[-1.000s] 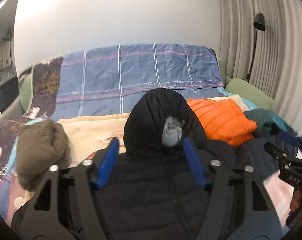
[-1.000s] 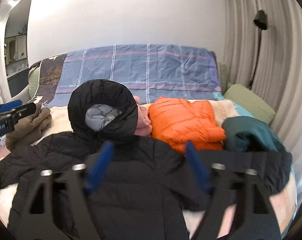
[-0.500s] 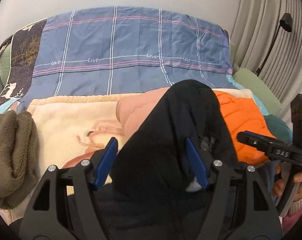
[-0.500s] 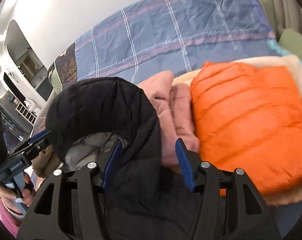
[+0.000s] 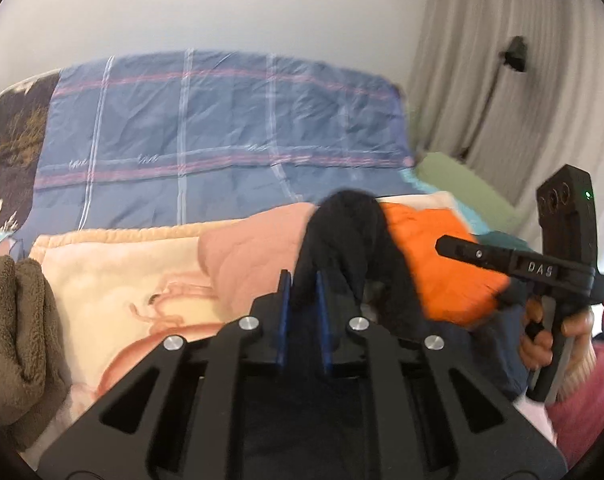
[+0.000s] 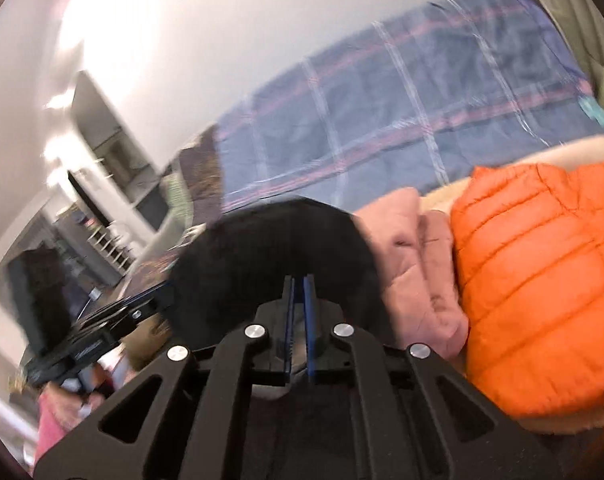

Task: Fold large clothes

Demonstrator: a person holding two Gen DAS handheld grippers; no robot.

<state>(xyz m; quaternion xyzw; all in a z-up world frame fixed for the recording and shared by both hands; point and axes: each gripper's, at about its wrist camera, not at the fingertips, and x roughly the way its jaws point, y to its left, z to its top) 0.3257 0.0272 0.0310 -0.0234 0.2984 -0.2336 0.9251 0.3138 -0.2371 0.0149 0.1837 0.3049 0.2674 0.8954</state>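
Left gripper (image 5: 302, 280): blue fingers (image 5: 282, 312) nearly closed, pinching a fold of the black jacket hood (image 5: 349, 236). Fabric fills the narrow gap between them.

Right gripper (image 6: 299, 284): fingers (image 6: 309, 320) almost together, clamped on the hood rim (image 6: 270, 256), with grey lining (image 6: 300, 344) visible between the blades. In the left wrist view the right gripper (image 5: 453, 245) shows at the right side, held by the right hand (image 5: 549, 332), its tip over the orange jacket; grip state can't be read from that angle.

Hood is raised off the bed, bunched into a hump between both grippers. Peak points up and toward the headboard end; the jacket body (image 5: 302, 420) runs back under the grippers toward the camera, so the long axis is roughly near-to-far along the bed.

Neighbours: folded pink jacket (image 6: 417, 264) just beside the hood on its right, touching it. Folded orange puffer jacket (image 6: 541, 280) right of the pink one, touching. Brown fleece (image 5: 14, 336) at far left, well apart. All sit on a cream blanket (image 5: 114, 264); blue plaid cover (image 5: 222, 136) behind.

Right wrist view is motion-blurred.
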